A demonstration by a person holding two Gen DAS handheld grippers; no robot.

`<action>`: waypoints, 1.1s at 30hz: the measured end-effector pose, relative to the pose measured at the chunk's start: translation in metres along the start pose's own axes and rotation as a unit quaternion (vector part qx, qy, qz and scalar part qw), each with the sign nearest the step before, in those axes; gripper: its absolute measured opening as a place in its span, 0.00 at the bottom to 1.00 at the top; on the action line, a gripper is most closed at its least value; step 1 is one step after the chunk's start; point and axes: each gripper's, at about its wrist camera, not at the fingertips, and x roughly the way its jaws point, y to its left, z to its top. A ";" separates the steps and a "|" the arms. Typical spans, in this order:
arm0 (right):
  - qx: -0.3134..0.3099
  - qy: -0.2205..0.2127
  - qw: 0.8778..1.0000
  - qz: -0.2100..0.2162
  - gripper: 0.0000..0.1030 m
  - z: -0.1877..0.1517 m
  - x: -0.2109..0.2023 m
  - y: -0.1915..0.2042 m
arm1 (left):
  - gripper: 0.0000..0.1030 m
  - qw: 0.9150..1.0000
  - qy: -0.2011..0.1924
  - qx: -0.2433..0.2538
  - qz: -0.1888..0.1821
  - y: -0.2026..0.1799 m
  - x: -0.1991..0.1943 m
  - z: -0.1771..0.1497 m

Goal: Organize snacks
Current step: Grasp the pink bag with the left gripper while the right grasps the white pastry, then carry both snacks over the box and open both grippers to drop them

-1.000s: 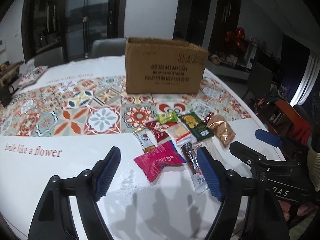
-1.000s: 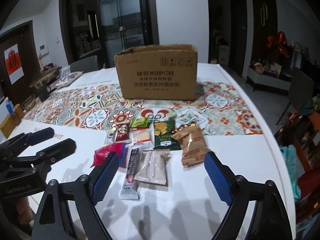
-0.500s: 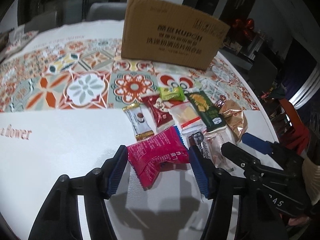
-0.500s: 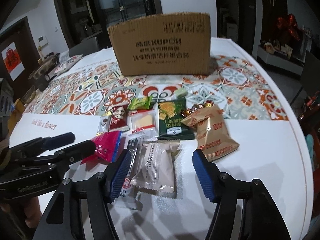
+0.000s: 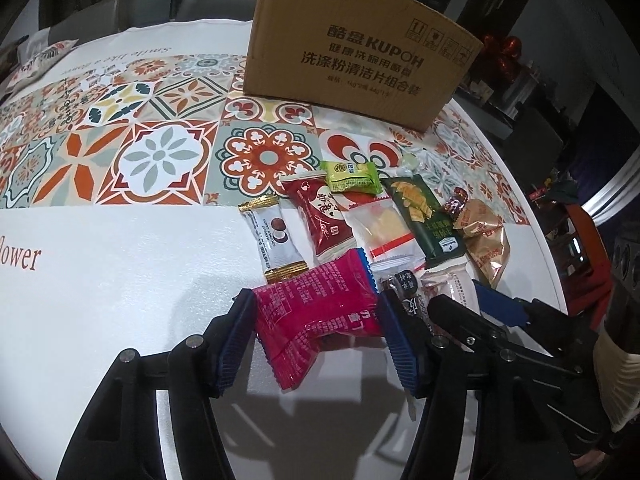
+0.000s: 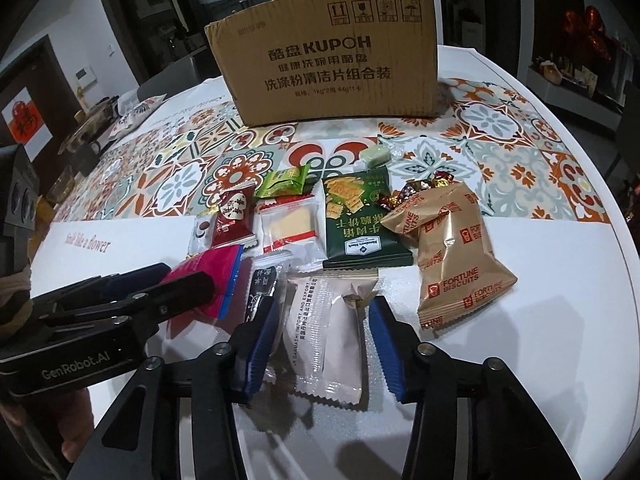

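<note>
between left claw (image 5: 316, 336) pads: pink packet (image 5: 316, 312) (touching)

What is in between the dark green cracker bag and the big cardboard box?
In the right wrist view, a small pale green candy sits on the patterned tablecloth between the green cracker bag and the cardboard box.

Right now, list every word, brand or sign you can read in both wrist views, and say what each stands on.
"KUPOH": brown cardboard box, above Chinese print and four handling pictograms.
"FORTUNE BISCUITS": crinkled gold foil packet.
"Smile like a flower": white tablecloth with patterned tile band.
"GenRobot.AI": black left gripper.
"IMPORT AND EXPORT": pale pink-beige wrapper; remaining lines too small.
Magenta packet, dark green cracker packet: print too blurred.
</note>
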 end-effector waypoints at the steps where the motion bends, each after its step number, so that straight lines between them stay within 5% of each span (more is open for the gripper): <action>1: 0.001 0.002 1.000 0.002 0.43 0.001 0.001 0.000 | 0.61 1.000 0.000 -0.001 0.000 0.000 0.000 0.000; 8: -0.004 0.003 1.000 -0.001 0.37 -0.001 0.004 0.002 | 0.65 1.000 -0.004 -0.005 0.000 -0.001 0.005 0.001; 17: -0.009 -0.003 1.000 0.007 0.35 -0.001 0.001 0.004 | 0.41 1.000 -0.009 -0.007 -0.015 0.000 0.001 -0.003; 33: -0.034 -0.044 0.998 0.013 0.34 0.012 -0.033 0.013 | 0.39 0.998 -0.053 0.038 -0.006 -0.017 -0.038 0.005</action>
